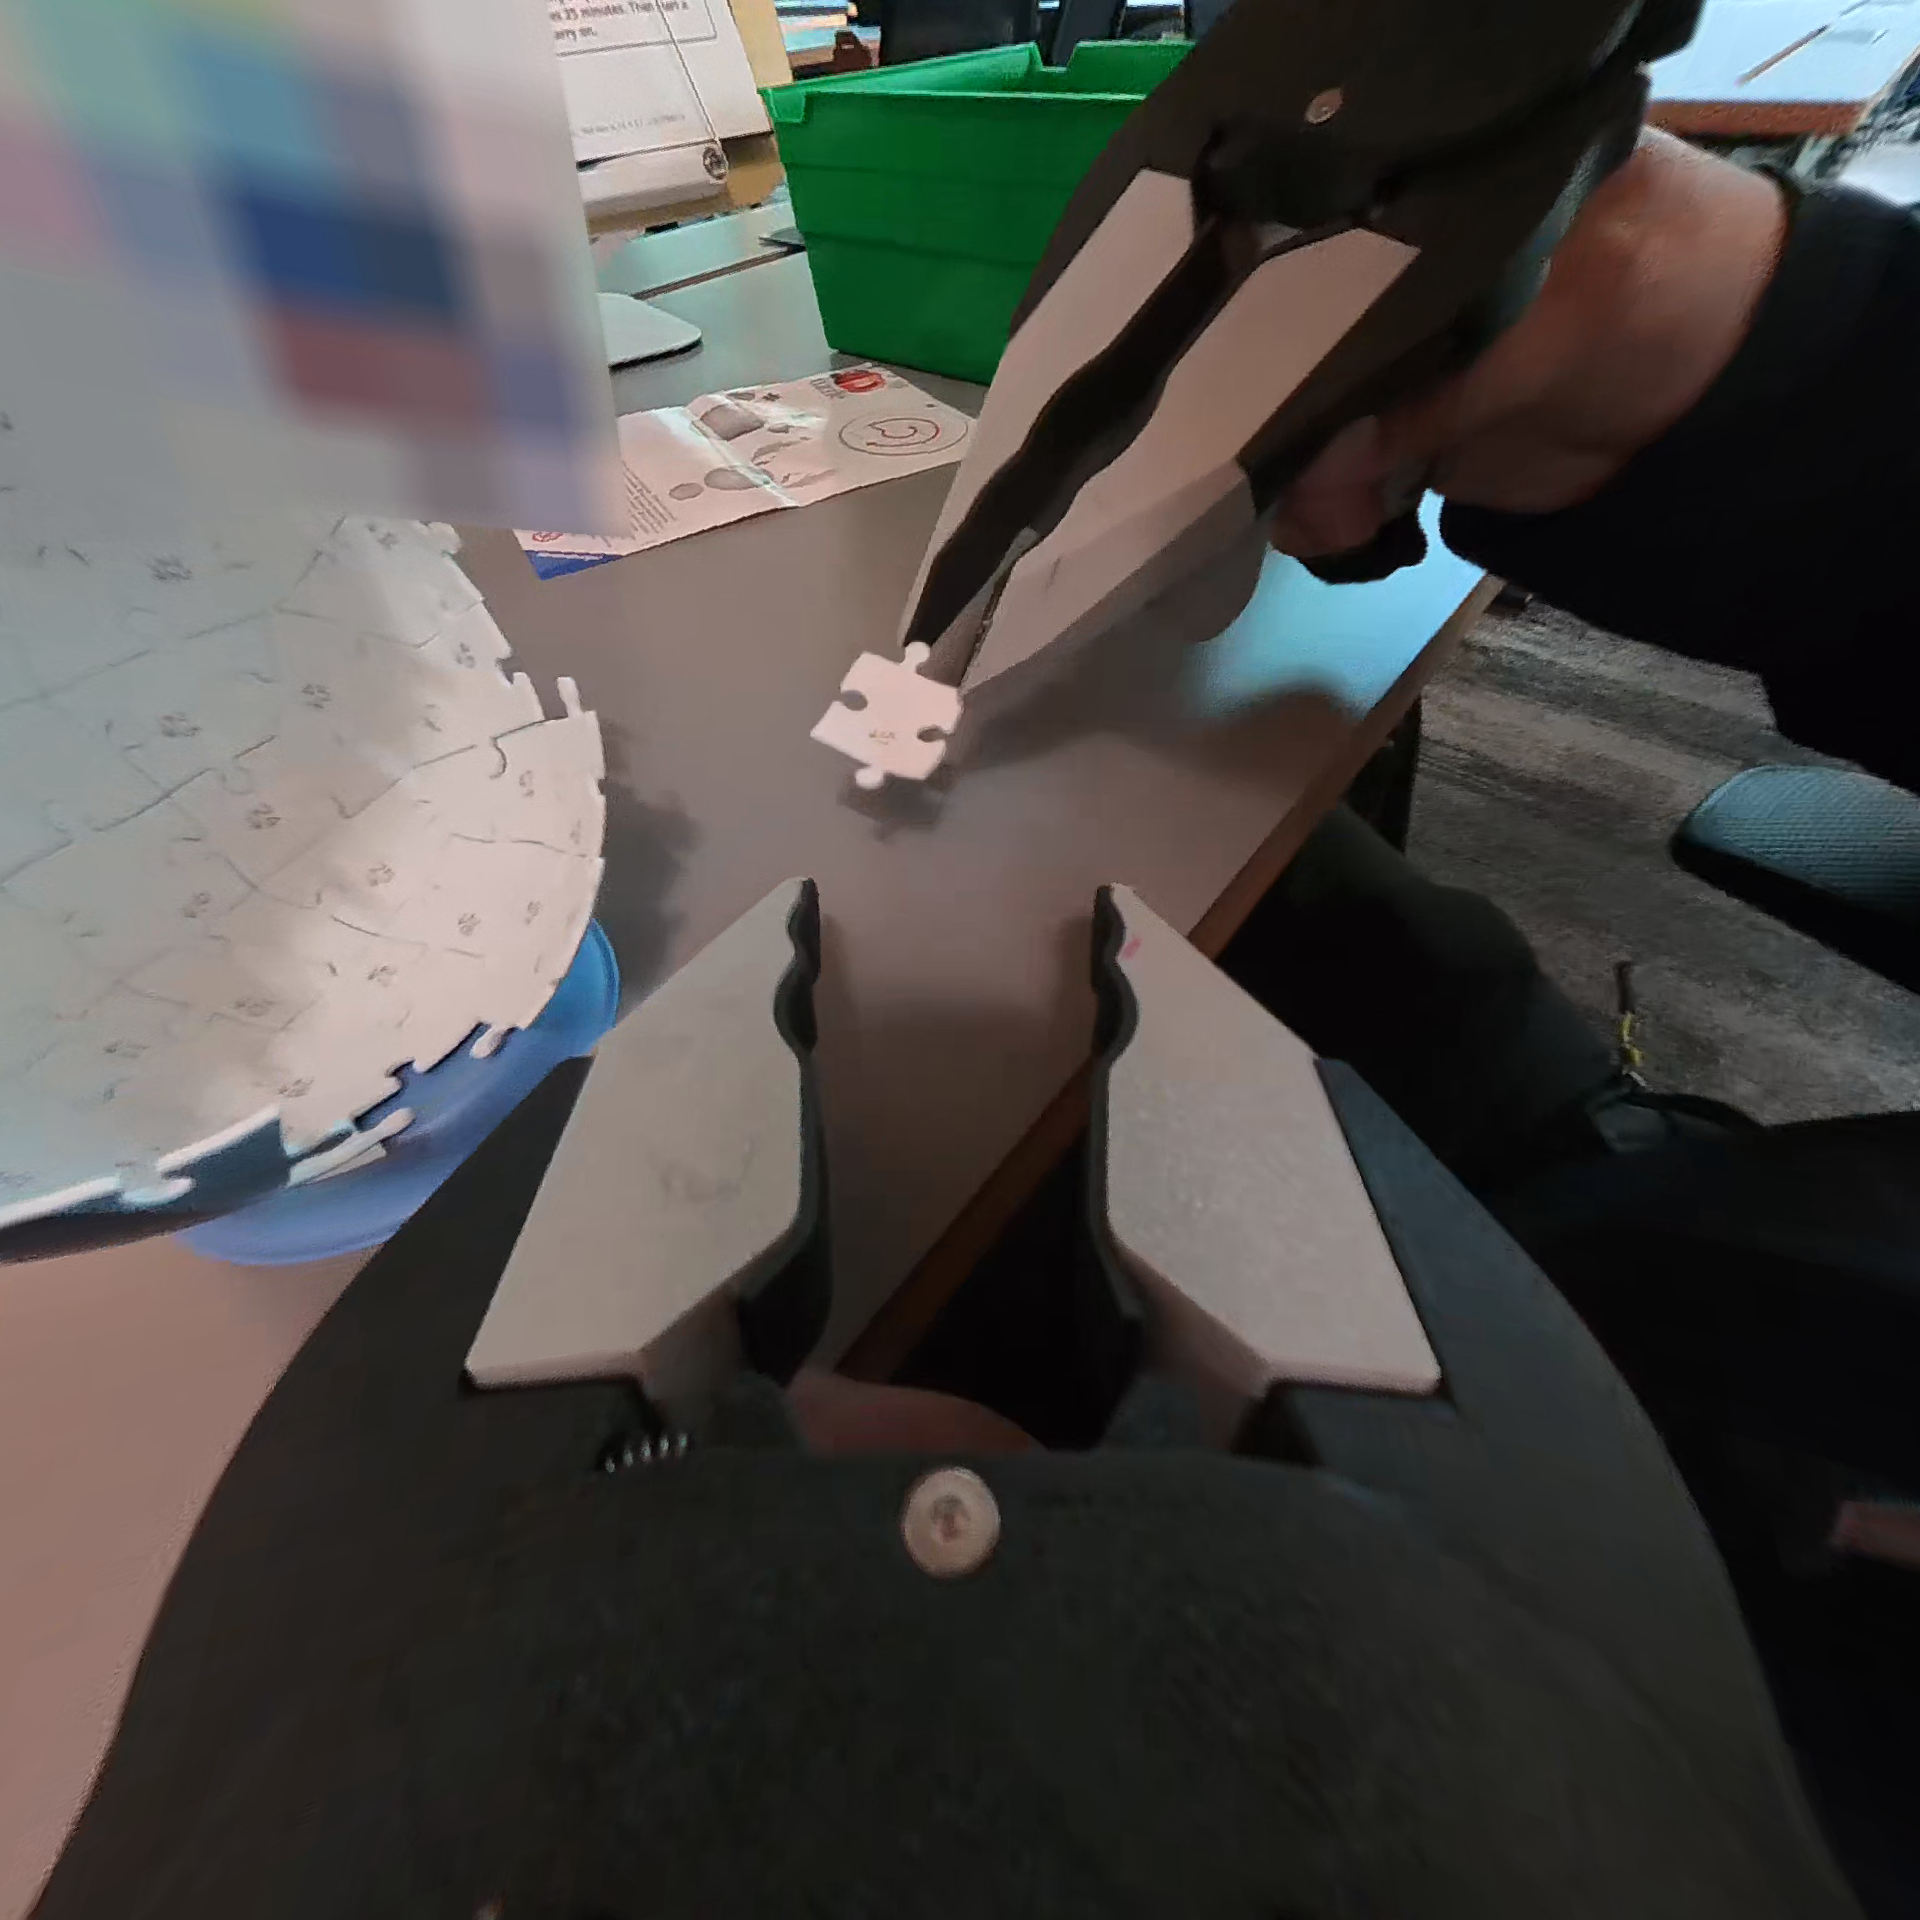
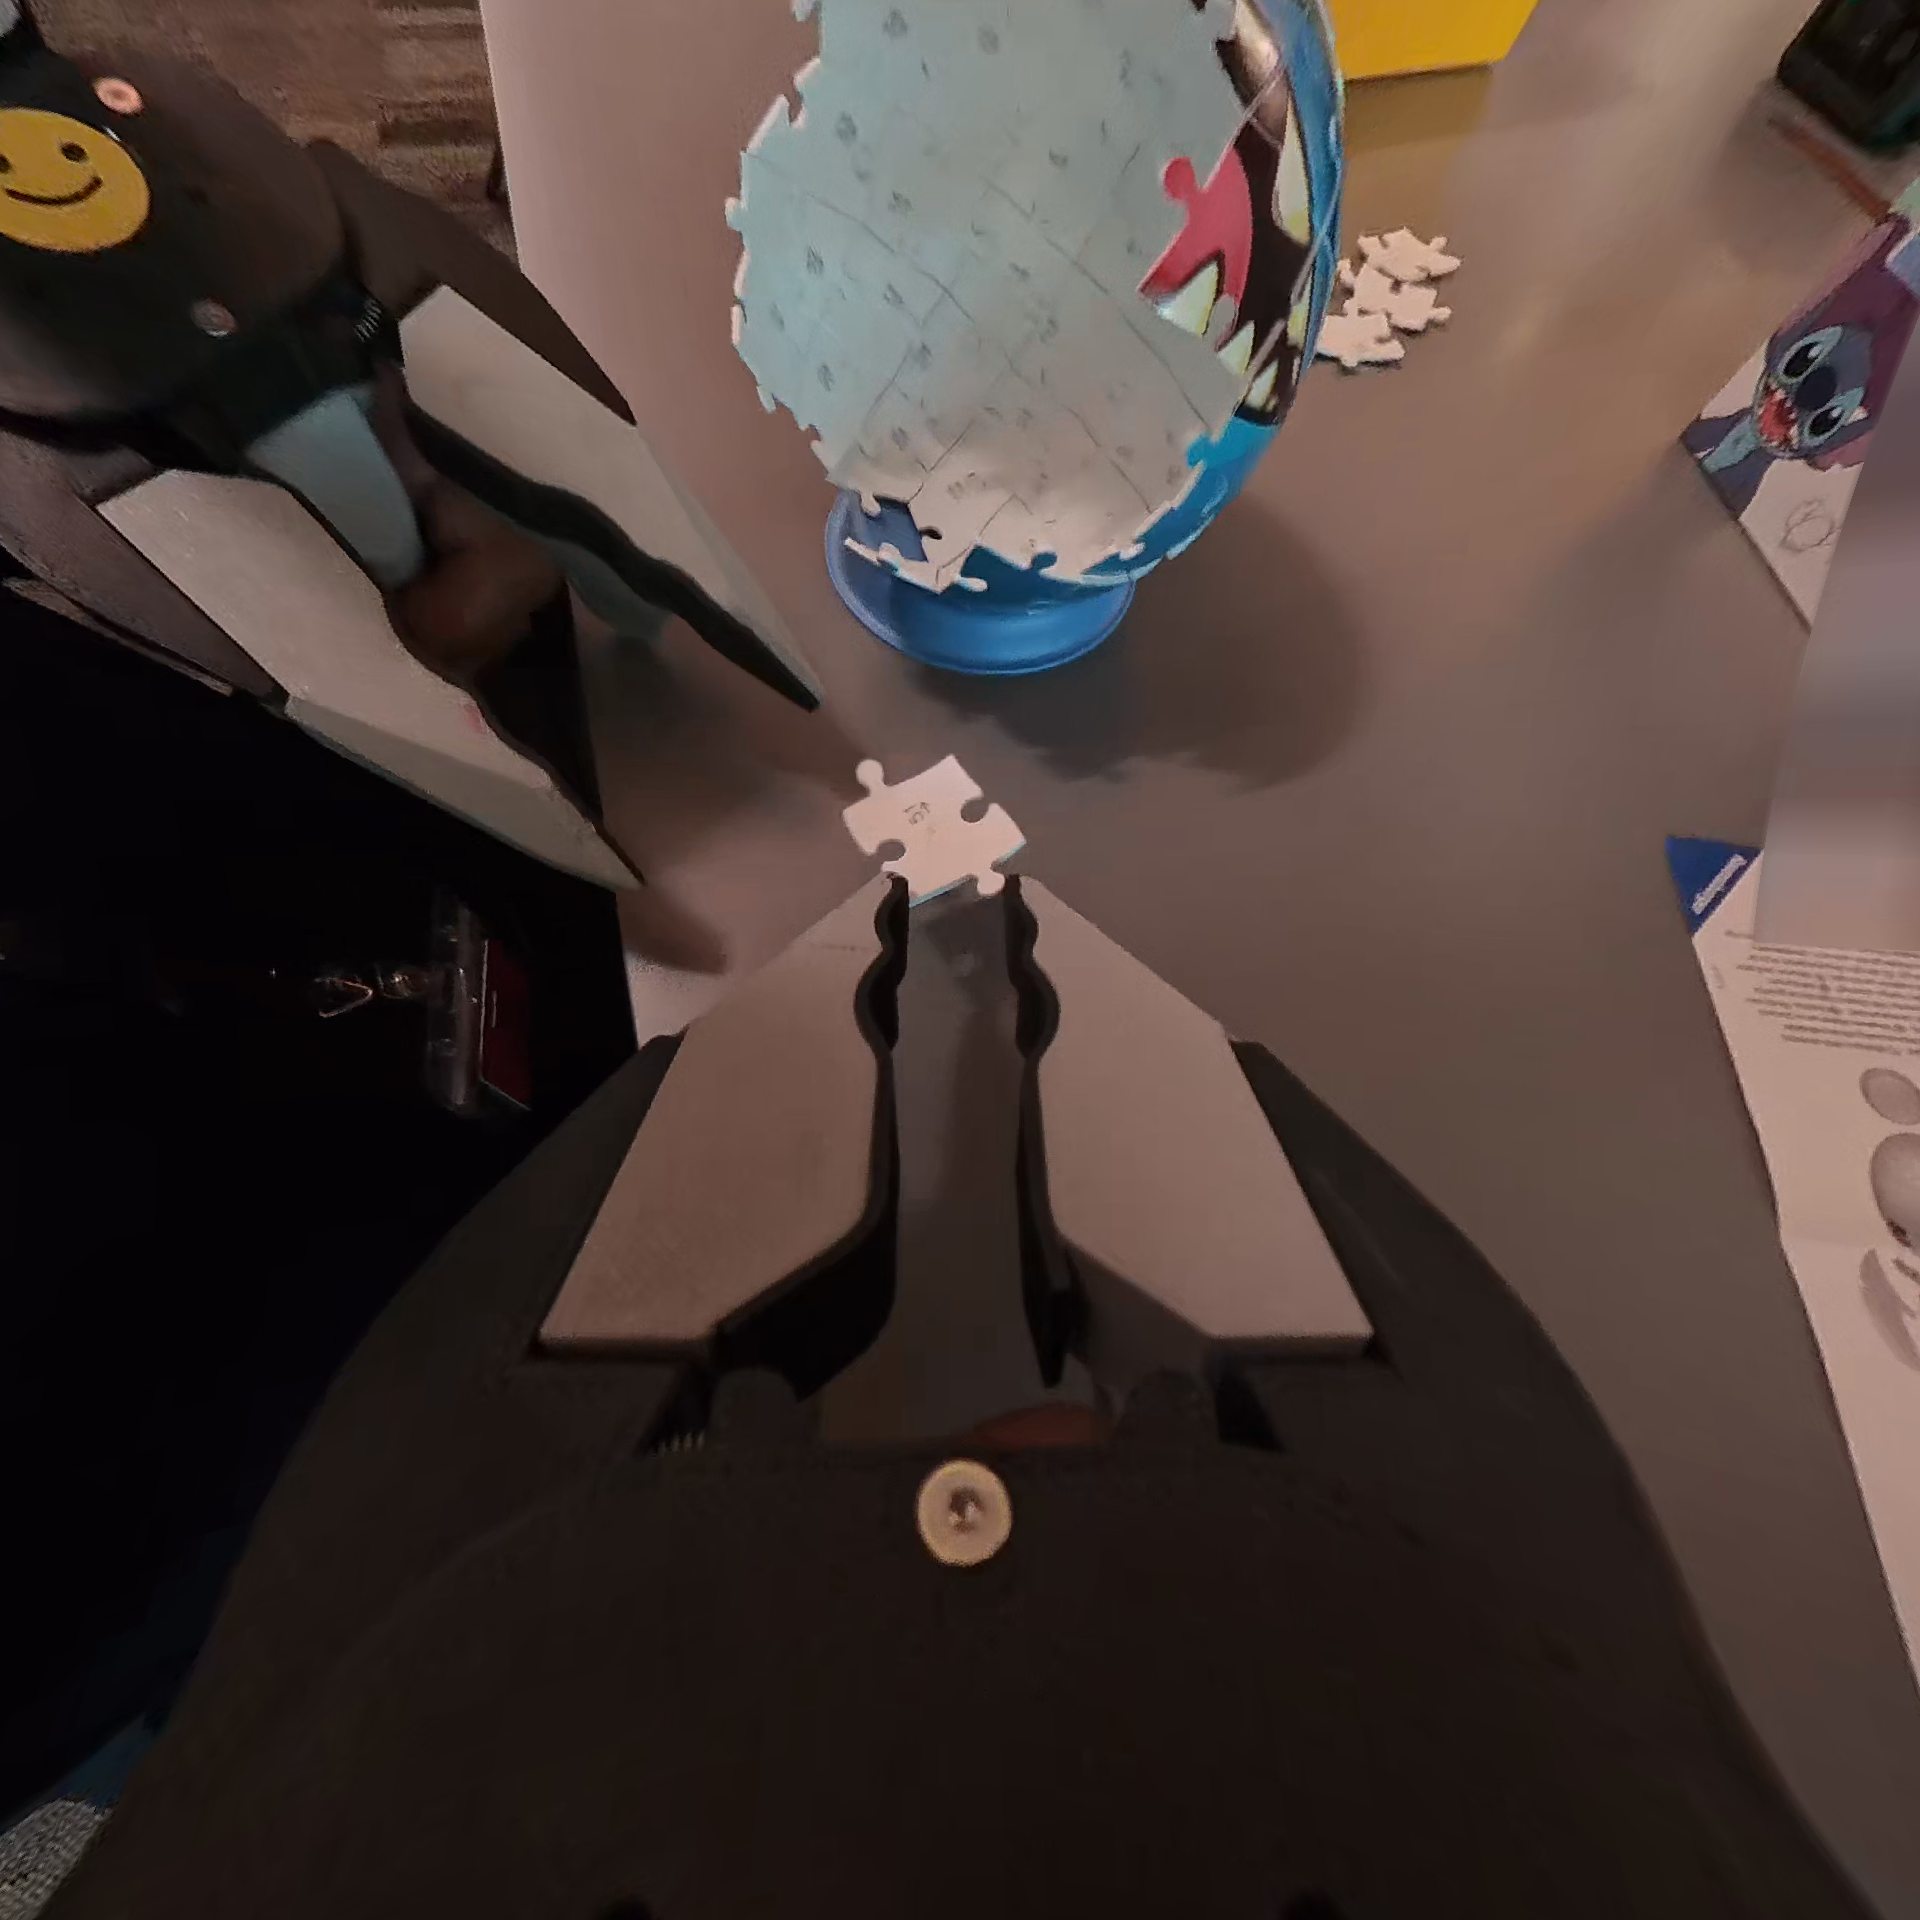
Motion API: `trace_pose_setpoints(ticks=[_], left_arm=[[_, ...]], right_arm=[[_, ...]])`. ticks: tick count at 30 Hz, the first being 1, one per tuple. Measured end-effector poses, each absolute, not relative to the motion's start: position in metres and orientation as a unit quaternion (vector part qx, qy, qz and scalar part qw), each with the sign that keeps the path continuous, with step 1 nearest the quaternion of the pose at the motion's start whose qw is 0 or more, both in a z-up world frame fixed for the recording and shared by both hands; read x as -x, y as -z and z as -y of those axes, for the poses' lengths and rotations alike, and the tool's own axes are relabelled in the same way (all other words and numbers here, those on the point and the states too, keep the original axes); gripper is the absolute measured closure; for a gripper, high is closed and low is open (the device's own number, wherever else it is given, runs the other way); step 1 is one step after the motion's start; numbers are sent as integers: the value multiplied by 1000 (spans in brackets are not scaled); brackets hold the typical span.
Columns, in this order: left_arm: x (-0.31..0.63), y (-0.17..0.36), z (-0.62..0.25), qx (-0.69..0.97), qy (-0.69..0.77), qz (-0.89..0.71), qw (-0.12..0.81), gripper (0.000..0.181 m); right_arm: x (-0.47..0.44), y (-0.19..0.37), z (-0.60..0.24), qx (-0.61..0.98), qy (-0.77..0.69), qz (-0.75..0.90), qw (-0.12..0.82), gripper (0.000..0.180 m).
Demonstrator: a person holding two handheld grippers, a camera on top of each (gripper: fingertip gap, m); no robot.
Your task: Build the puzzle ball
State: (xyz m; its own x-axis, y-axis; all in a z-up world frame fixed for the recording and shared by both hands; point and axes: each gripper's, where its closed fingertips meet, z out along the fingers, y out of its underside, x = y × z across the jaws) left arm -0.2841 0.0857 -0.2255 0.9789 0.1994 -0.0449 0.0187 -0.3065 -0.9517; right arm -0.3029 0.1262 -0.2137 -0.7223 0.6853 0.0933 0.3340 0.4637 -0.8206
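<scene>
The partly built puzzle ball (image 1: 260, 831) shows its white inner side and stands on a blue base (image 1: 488, 1132) at the left. It also shows in the right wrist view (image 2: 987, 312), with its base (image 2: 987, 623). My right gripper (image 2: 954, 883) is shut on a white puzzle piece (image 2: 930, 821) at its tips and holds it just above the grey table. In the left wrist view this gripper (image 1: 940, 665) comes in from the upper right with the piece (image 1: 888, 722). My left gripper (image 1: 956, 904) is open and empty, just short of the piece; it also shows at the left (image 2: 722, 790).
A green bin (image 1: 935, 208) stands at the back. An instruction leaflet (image 1: 769, 457) lies beside it and shows at the right (image 2: 1818, 1143). Several loose pieces (image 2: 1387, 291) lie behind the ball. A yellow box (image 2: 1423, 31) and the puzzle box (image 2: 1808, 416) stand nearby. The table edge (image 1: 1299, 831) runs at the right. Tip to tip, the grippers are about 5 centimeters apart.
</scene>
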Motion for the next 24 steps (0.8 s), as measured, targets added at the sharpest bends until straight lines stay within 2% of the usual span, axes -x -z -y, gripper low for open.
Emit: trace_pose_setpoints(ticks=[5,14,24], left_arm=[[278,221,-93,802,-25,84,591,130],[276,210,-101,780,41,112,615,131],[278,194,-102,733,105,136,658,144]], right_arm=[[305,221,-134,316,-410,829,214,164],[291,186,-118,276,-463,813,223,165],[282,185,-107,239,-457,825,230,165]])
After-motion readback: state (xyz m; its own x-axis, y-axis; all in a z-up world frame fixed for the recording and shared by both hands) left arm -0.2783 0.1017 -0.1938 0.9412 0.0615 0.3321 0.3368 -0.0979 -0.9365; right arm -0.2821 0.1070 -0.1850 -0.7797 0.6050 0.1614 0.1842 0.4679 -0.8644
